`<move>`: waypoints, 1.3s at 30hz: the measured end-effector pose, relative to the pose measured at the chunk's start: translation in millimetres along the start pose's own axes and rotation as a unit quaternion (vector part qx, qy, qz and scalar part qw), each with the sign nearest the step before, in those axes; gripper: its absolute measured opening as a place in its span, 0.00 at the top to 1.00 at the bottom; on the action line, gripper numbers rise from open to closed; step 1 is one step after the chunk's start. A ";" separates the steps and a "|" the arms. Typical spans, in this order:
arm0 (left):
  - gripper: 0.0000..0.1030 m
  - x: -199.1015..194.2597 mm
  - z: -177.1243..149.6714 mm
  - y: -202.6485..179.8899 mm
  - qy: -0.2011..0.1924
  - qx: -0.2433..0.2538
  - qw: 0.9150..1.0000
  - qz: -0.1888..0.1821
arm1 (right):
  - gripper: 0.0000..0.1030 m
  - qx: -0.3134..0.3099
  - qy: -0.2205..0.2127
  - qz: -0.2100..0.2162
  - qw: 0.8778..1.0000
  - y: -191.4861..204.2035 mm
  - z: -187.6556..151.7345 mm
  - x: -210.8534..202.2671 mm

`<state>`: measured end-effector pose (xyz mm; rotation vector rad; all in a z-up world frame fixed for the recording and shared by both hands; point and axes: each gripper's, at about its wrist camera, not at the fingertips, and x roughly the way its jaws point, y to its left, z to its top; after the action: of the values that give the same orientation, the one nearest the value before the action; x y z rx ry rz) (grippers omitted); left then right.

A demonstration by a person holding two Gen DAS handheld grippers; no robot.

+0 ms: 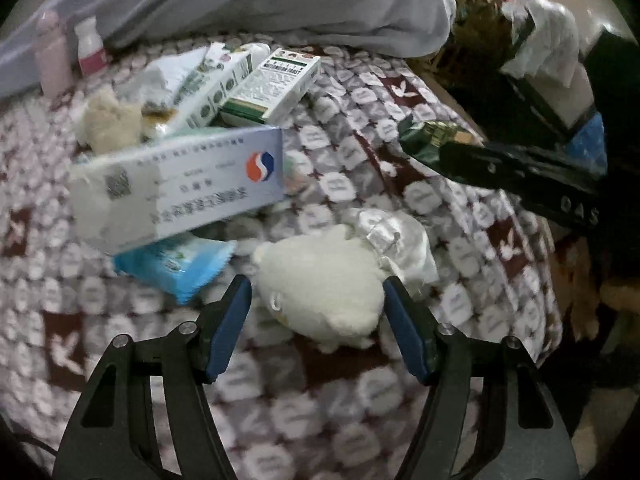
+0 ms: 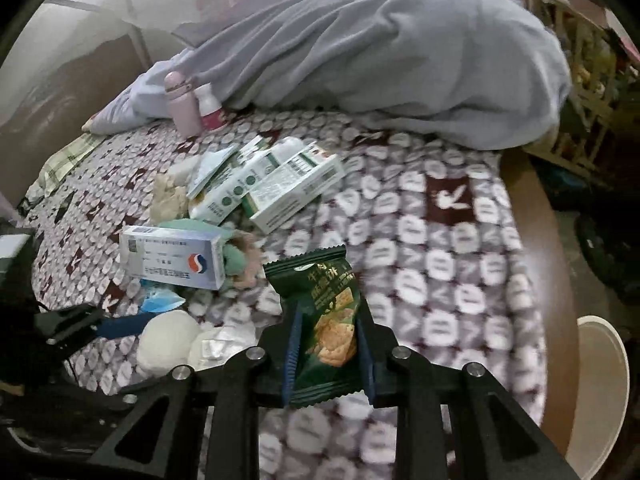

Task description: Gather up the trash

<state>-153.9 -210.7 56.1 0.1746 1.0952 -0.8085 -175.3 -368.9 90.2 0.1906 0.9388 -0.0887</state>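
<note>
Two grippers work over the bed [image 2: 460,264]: the left gripper [image 1: 316,292] hangs wide open with its blue pads either side of a cream-white wad [image 1: 320,280], not touching it, and a crumpled white wrapper [image 1: 396,240] lies just beside that wad. Further toward the head of the bed a blue-and-white box [image 1: 176,188] rests over a light blue packet [image 1: 176,266], with two green-and-white cartons [image 2: 280,188] beyond. At the right, the right gripper [image 2: 327,344] is clamped on a dark green snack packet [image 2: 320,304], held above the patterned cover near the bed's right edge.
</note>
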 end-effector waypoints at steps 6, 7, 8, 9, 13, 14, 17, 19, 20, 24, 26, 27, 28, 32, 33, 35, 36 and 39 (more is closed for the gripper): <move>0.55 -15.0 -0.3 -10.0 -0.017 0.017 1.000 0.019 | 0.76 0.004 -0.004 -0.008 1.000 -9.4 -8.6 -10.7; 0.55 -20.3 -0.3 -12.9 -0.024 0.024 0.999 0.027 | 0.76 0.004 -0.005 -0.009 1.000 -10.5 -9.6 -12.2; 0.55 -24.1 0.8 -15.8 -0.029 0.029 0.999 0.032 | 0.76 0.005 -0.005 -0.009 1.000 -11.6 -10.5 -13.5; 0.55 -27.3 2.5 -17.9 -0.032 0.032 0.998 0.032 | 0.76 0.008 -0.006 -0.009 1.000 -12.7 -11.6 -14.7; 0.55 -38.5 8.5 -20.8 -0.044 0.035 0.998 0.041 | 0.76 0.011 -0.004 -0.008 1.000 -12.8 -15.2 -16.9; 0.55 -40.3 9.4 -22.2 -0.047 0.037 0.997 0.045 | 0.76 0.011 -0.005 -0.007 1.000 -12.2 -16.0 -18.3; 0.55 -48.5 10.9 -22.7 -0.058 0.036 0.996 0.060 | 0.76 0.010 -0.010 -0.007 1.000 -10.1 -18.2 -23.6; 0.55 -48.8 13.9 -22.1 -0.061 0.032 0.995 0.068 | 0.76 0.008 -0.014 -0.010 1.000 -9.1 -18.9 -27.0; 0.55 -49.5 13.9 -21.6 -0.062 0.030 0.995 0.071 | 0.76 0.007 -0.015 -0.011 1.000 -8.8 -19.4 -28.3; 0.55 -51.6 16.7 -20.2 -0.068 0.019 0.995 0.077 | 0.76 0.011 -0.019 -0.012 1.000 -12.5 -21.0 -33.5; 0.55 -52.6 17.4 -21.4 -0.070 0.017 0.994 0.078 | 0.76 0.012 -0.021 -0.013 1.000 -14.0 -22.4 -36.3; 0.55 -53.1 18.0 -22.4 -0.072 0.016 0.994 0.078 | 0.76 0.014 -0.022 -0.014 1.000 -15.3 -23.3 -37.6; 0.55 -53.6 18.0 -23.4 -0.073 0.017 0.994 0.079 | 0.76 0.015 -0.022 -0.014 1.000 -16.6 -24.0 -38.8; 0.55 -53.2 19.7 -26.6 -0.076 0.014 0.994 0.081 | 0.76 0.020 -0.023 -0.014 0.999 -20.4 -25.7 -41.3; 0.55 -53.0 20.3 -27.2 -0.076 0.013 0.994 0.080 | 0.76 0.020 -0.024 -0.015 0.999 -21.2 -26.4 -42.0; 0.55 -52.9 21.1 -29.0 -0.076 0.012 0.994 0.081 | 0.76 0.021 -0.026 -0.017 0.999 -22.3 -27.7 -43.8; 0.55 -52.9 21.6 -29.6 -0.076 0.012 0.994 0.081 | 0.76 0.022 -0.027 -0.017 0.999 -23.0 -28.3 -44.8; 0.55 -52.7 23.9 -33.7 -0.078 0.011 0.994 0.077 | 0.76 0.028 -0.029 -0.019 0.999 -26.5 -30.5 -48.2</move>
<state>-169.9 -220.4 120.5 0.2090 0.9148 -0.6845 -232.1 -389.1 108.3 0.2207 0.8819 -0.1542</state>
